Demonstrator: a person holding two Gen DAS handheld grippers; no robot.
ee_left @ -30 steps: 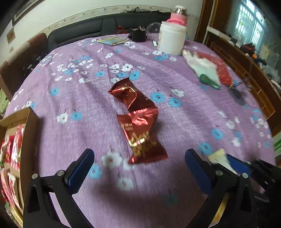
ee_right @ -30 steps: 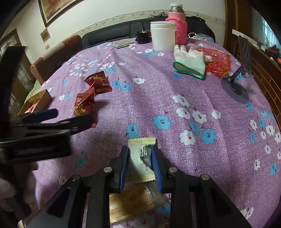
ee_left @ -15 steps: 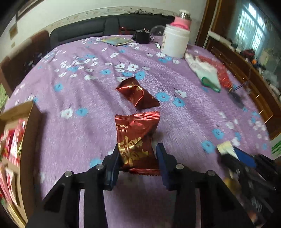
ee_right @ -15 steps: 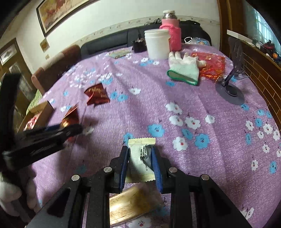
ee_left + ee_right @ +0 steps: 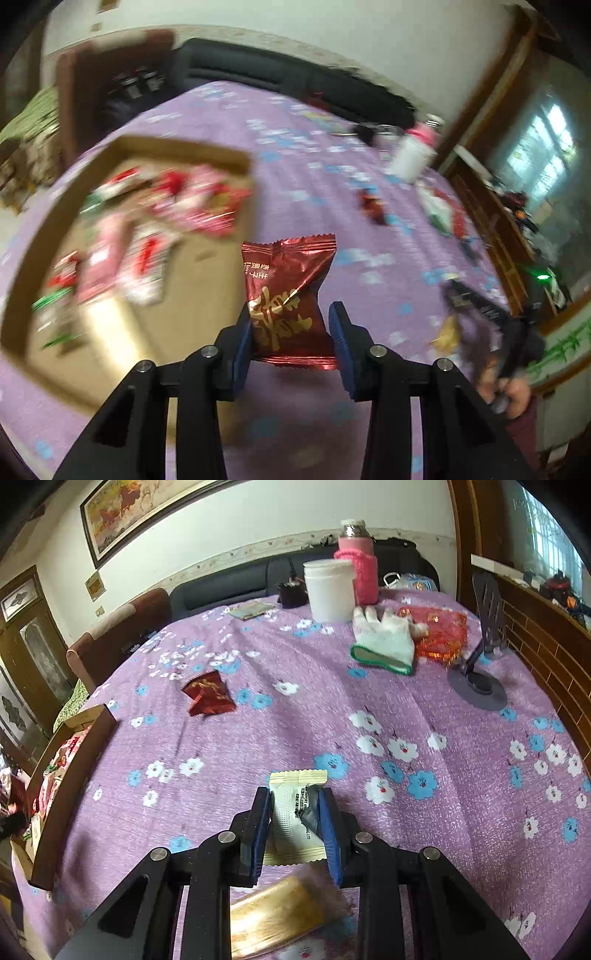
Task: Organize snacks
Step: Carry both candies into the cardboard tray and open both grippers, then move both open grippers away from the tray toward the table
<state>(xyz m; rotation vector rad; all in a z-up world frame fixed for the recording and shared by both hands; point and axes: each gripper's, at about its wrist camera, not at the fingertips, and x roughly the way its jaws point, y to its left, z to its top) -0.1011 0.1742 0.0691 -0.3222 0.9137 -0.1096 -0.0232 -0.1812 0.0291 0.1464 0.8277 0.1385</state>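
Left wrist view: left hand-held gripper (image 5: 291, 332) now pinching the red snack packet (image 5: 287, 301), lifted off the counter (image 5: 369, 229) and swung beside the cardboard box (image 5: 122, 147); drop-off looks next. Right wrist view: right hand-held gripper (image 5: 295, 821) pinching the cream packet (image 5: 295, 812), parked; another red packet (image 5: 208, 698) lying well beyond the box.

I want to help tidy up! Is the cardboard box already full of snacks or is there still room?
Still room. The cardboard box holds red and pink snack packets along one side, while bare brown floor shows on the other. The left view is blurred.
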